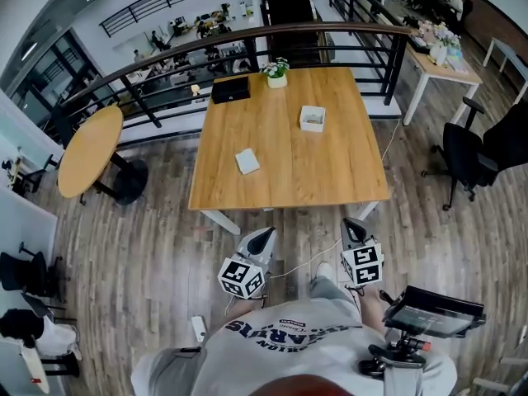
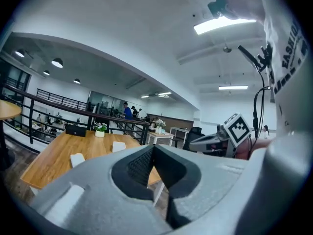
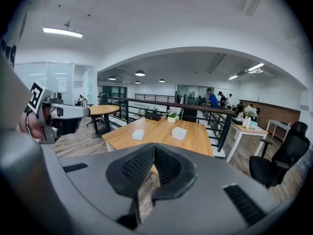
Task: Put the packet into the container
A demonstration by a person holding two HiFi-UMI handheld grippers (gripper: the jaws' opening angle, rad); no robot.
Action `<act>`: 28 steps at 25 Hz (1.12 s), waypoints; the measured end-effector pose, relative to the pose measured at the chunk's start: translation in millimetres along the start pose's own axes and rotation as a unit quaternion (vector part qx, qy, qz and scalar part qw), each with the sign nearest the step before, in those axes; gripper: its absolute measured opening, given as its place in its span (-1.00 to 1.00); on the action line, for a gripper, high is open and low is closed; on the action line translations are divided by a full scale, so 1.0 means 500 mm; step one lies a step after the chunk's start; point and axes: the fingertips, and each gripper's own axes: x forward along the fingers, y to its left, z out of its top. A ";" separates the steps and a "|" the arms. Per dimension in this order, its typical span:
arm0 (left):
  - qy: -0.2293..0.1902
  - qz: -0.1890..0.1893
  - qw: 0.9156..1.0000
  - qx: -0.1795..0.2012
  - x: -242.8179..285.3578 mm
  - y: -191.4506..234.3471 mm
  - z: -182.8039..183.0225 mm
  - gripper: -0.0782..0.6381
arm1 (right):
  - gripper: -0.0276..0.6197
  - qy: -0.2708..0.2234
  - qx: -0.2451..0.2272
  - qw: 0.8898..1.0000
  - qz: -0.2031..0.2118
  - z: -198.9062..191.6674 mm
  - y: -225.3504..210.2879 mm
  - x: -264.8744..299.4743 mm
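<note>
While the person is standing short of the wooden table (image 1: 330,180), the head view is showing the left gripper (image 1: 261,238) and the right gripper (image 1: 353,226) hanging over the floor. Both are well apart from the packet (image 1: 247,161), which is lying flat on the tabletop, left of the open white container (image 1: 312,118). Only the gripper views are revealing the jaws: each pair is pressing together with nothing between, and each is pointing toward the table.
</note>
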 end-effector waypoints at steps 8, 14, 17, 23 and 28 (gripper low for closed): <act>-0.024 0.000 1.000 -0.008 0.174 -0.042 0.086 -0.78 | -0.89 -0.008 0.020 0.999 0.041 0.005 -0.105 0.083; -0.052 0.026 0.998 0.025 0.231 -0.072 0.182 -0.79 | -0.89 -0.010 0.005 0.999 0.053 0.016 -0.215 0.151; -0.037 0.039 0.997 0.048 0.235 -0.070 0.183 -0.79 | -0.89 0.000 0.004 0.999 0.046 0.005 -0.260 0.170; -0.018 0.056 0.998 0.024 0.268 -0.028 0.150 -0.79 | -0.89 0.019 0.032 0.998 0.044 -0.034 -0.279 0.180; -0.026 0.025 0.999 0.025 0.348 -0.025 0.158 -0.79 | -0.89 0.042 0.040 0.997 0.056 -0.063 -0.273 0.190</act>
